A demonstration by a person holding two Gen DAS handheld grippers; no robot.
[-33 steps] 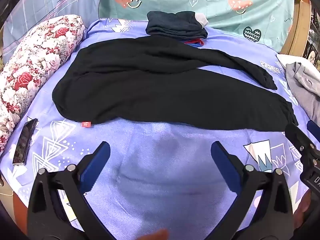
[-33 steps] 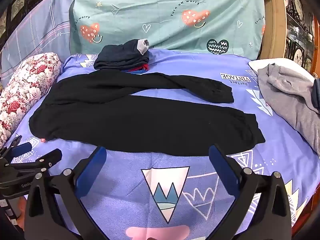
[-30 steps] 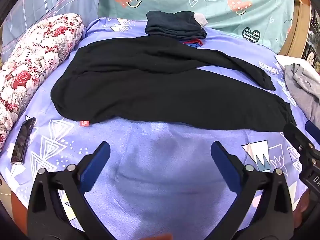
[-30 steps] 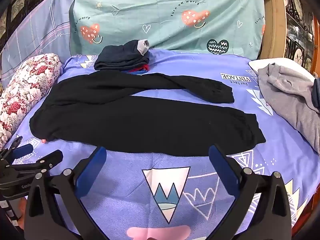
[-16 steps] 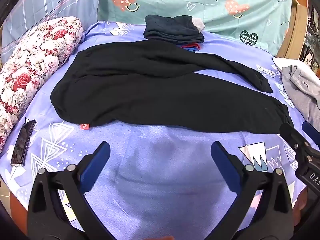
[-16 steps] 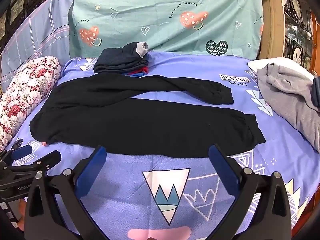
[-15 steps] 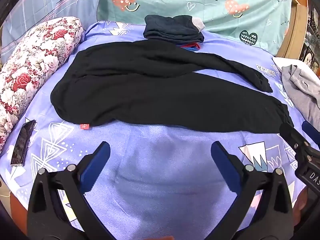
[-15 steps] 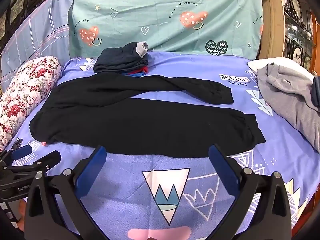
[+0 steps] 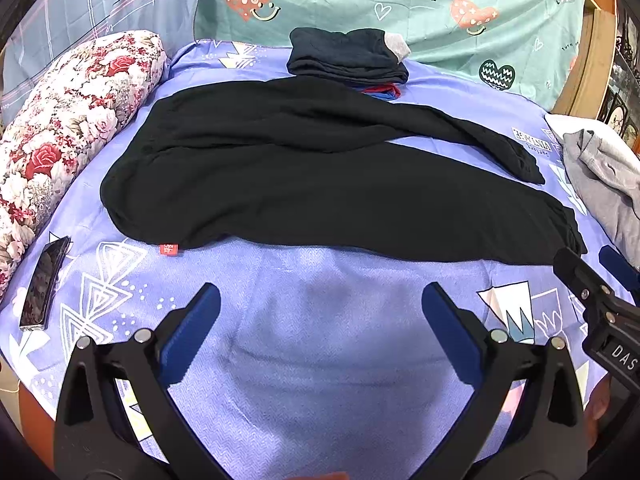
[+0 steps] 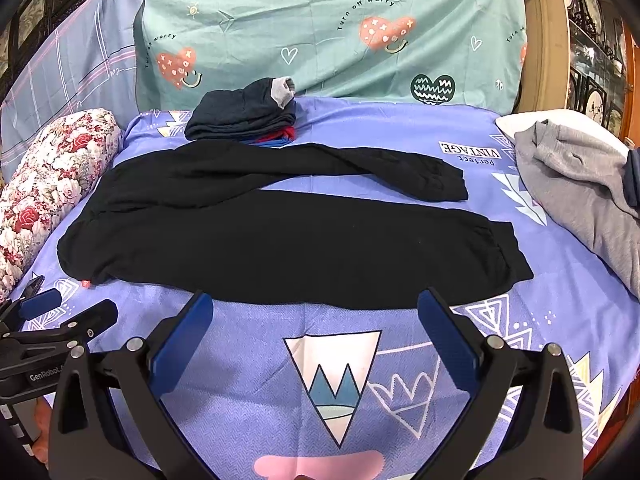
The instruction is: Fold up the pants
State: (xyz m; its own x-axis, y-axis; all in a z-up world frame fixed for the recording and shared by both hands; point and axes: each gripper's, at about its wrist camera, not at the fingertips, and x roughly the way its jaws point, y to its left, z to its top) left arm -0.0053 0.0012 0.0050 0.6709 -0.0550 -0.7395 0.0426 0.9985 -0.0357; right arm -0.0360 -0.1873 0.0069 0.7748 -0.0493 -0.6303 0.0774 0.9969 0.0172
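black pants [image 10: 280,240] laid flat across a purple bedsheet [image 10: 336,364], waistband toward the floral pillow [image 10: 48,176], the two legs splayed apart toward the grey garment [image 10: 580,200] at the other side. a stack of folded clothes [image 10: 244,118] sits just beyond the far leg. the left gripper [image 9: 320,312] and right gripper [image 10: 316,320] both hang over bare sheet on the near side of the pants, jaws spread wide and holding nothing; neither touches the cloth. a phone [image 9: 44,280] lies near the pillow. the step in hand appears to be the approach before the first fold, with no fold yet made. the next move likely calls for one gripper to pinch the waistband edge near the small red tag [image 9: 168,249] and the other the near cuff [image 10: 508,256], so that the near leg can be carried over onto the far leg; a shallow pinch could catch the sheet as well.
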